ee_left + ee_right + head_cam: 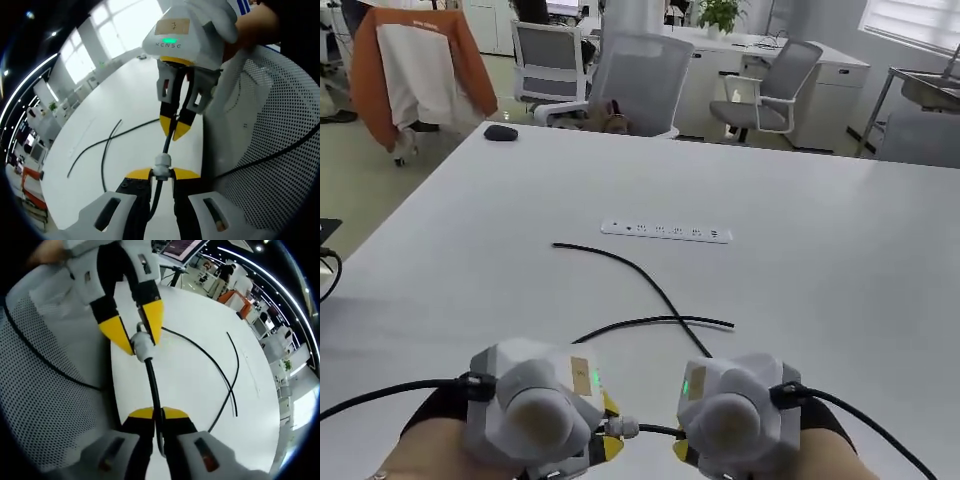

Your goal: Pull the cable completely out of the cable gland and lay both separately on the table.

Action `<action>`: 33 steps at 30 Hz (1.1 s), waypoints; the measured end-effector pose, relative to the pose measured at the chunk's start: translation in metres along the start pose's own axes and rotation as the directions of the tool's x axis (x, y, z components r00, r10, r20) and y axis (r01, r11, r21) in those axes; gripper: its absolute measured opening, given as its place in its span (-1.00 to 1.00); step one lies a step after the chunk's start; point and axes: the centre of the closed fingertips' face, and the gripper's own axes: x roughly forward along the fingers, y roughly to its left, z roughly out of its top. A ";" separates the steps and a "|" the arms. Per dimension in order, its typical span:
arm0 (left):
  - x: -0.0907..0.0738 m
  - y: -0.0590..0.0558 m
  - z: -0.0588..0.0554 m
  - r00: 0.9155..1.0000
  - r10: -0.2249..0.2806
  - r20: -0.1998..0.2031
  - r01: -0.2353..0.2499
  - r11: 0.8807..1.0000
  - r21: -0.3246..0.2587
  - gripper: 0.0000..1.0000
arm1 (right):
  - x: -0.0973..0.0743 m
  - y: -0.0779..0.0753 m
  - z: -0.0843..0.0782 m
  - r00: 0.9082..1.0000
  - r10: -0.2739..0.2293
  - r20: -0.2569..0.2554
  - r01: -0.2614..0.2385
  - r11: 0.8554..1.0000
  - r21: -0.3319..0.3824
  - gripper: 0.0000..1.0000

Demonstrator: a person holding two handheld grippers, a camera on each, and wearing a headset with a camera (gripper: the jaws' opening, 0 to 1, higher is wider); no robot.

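Note:
A white cable gland [623, 428] sits between the yellow-tipped jaws of my left gripper [608, 442], which is shut on it. In the left gripper view the gland [161, 165] is at my left gripper's [155, 174] tips. The black cable [655, 431] runs out of it to my right gripper [678, 448], shut on the cable a short way off. In the right gripper view my right gripper [157, 414] pinches the cable [151, 378], with the gland [142, 345] just beyond. Both grippers hover low at the table's near edge.
Two black cable strands [650, 285] cross on the white table [820, 260] ahead of the grippers. A white power strip [665, 231] lies further back, and a dark mouse [501, 132] at the far left. Office chairs [640, 80] stand behind the table.

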 end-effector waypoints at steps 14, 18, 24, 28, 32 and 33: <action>-0.003 0.004 -0.004 1.000 0.022 -0.017 -0.022 1.000 0.008 -0.67 | -0.006 -0.014 -0.030 0.989 -0.070 -0.130 0.080 0.994 0.074 -0.71; -0.002 0.002 -0.003 1.000 0.014 -0.012 -0.014 1.000 0.013 -0.67 | -0.006 -0.011 -0.016 0.994 -0.069 -0.080 0.073 0.996 0.057 -0.60; 0.000 -0.008 0.002 1.000 -0.022 0.000 0.022 0.999 0.045 -0.67 | -0.003 0.005 0.008 1.000 -0.015 0.008 0.016 0.999 -0.044 -0.56; 0.000 -0.012 0.005 0.999 -0.036 0.009 0.035 0.998 0.055 -0.67 | -0.004 0.011 0.017 0.999 0.001 0.042 0.003 0.996 -0.088 -0.62; 0.000 -0.012 0.007 0.999 -0.037 0.019 0.036 0.998 0.056 -0.67 | -0.003 0.017 0.021 0.998 0.025 0.061 -0.018 0.993 -0.114 -0.72; 0.000 -0.012 0.007 0.999 -0.039 0.019 0.038 0.998 0.056 -0.67 | -0.002 0.017 0.021 0.998 0.031 0.059 -0.024 0.993 -0.119 -0.81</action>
